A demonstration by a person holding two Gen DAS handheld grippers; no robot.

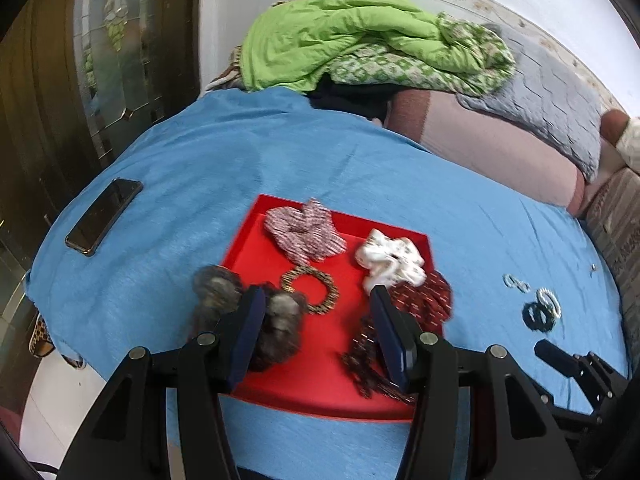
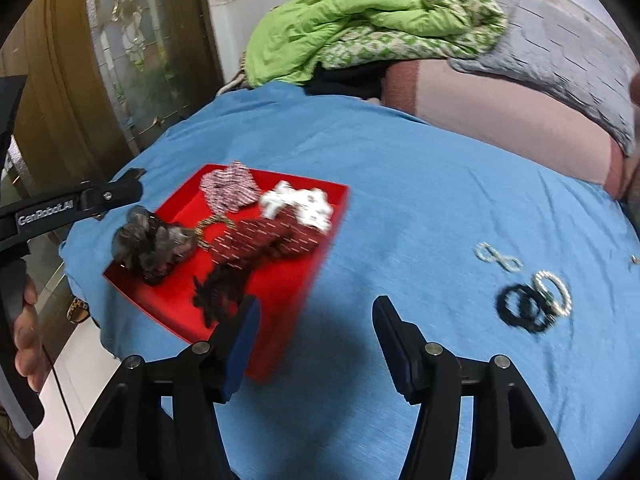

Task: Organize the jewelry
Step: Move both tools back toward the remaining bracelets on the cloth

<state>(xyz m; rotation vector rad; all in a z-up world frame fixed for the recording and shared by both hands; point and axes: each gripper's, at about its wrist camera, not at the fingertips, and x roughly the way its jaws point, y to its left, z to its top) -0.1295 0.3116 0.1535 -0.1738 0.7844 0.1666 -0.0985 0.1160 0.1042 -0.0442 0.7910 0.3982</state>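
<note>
Both claws are hanging spread and empty, the left claw (image 1: 318,316) over the red tray (image 1: 248,236), the right claw (image 2: 316,332) beside it. The black rings (image 2: 520,308) on the bed are probably waiting next; pinching them low should be working best.

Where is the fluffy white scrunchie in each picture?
Left wrist view: the white scrunchie lies right of middle, at the far right corner of the red tray.
Right wrist view: the white scrunchie lies left of middle, near the tray's far right edge.
Shared landmark: the red tray.
</note>
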